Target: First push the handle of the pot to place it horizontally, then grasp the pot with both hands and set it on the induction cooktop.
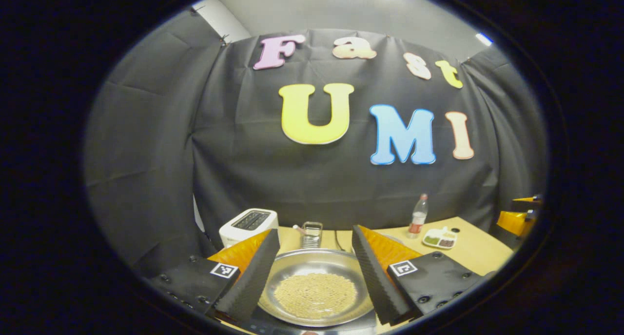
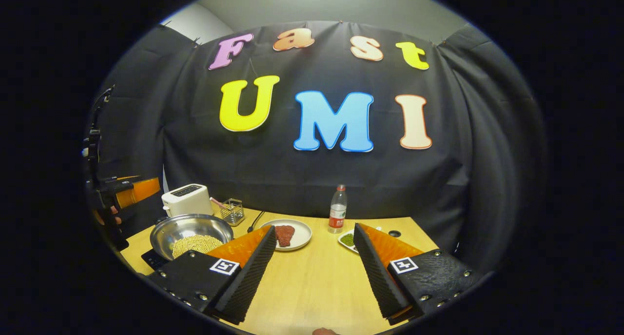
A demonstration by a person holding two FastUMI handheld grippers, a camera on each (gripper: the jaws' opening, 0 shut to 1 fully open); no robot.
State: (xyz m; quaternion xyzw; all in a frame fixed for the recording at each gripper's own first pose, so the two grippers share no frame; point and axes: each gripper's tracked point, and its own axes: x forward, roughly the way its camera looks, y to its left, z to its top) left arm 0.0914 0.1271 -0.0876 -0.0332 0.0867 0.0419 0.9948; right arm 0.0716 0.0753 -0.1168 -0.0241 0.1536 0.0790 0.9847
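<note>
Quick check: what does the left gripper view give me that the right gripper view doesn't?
Left gripper view: the pot close between its open fingers, and the whole divided dish. Right gripper view: a plate with red meat, and bare table between that gripper's open fingers. Both: pot, toaster, water bottle, wire basket.

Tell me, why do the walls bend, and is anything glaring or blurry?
Left gripper view: the fisheye lens bows the cloth wall; the pot gleams softly, still sharp. Right gripper view: same bowing; the table is evenly lit and the bottle is crisp.
</note>
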